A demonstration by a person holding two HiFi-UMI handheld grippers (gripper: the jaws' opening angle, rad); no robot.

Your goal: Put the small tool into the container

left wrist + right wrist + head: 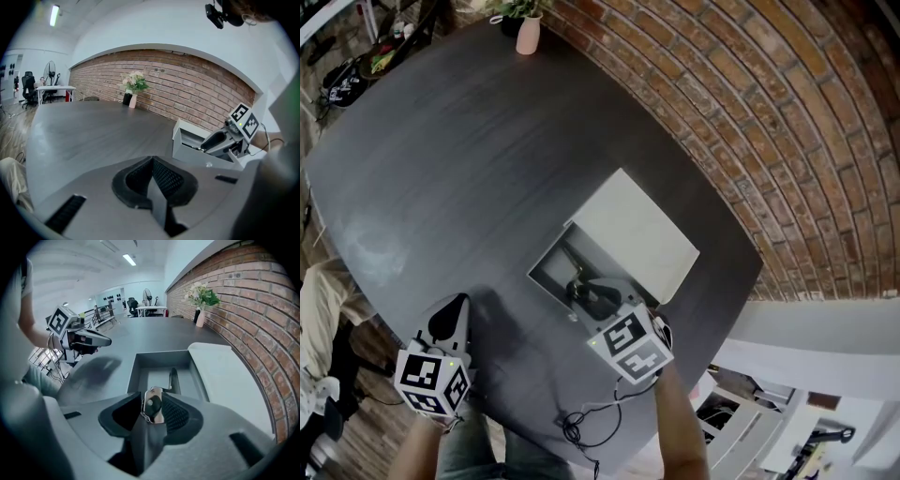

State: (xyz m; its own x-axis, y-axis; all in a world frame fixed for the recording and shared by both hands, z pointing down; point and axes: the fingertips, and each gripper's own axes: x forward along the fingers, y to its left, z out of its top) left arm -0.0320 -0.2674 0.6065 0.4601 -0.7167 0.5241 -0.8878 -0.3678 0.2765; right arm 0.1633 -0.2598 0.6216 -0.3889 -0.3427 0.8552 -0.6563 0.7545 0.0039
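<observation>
Box (135,371), lid (225,376) open, holds a dark bar (174,379); right tool (152,398) opening around metal clipper (153,411).

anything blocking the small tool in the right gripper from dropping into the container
Nothing visible. The small tool sits between the opening jaws of the right gripper, directly over the open container; its lid is swung aside toward the brick wall. A slim dark item already lies inside.

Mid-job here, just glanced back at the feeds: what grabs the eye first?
The right gripper hangs over the open grey container by the table's brick-wall side, its jaws opening with the small metal tool between them. The left gripper sits shut and empty over the dark table at its near edge; a pink vase of flowers stands at the far end.
</observation>
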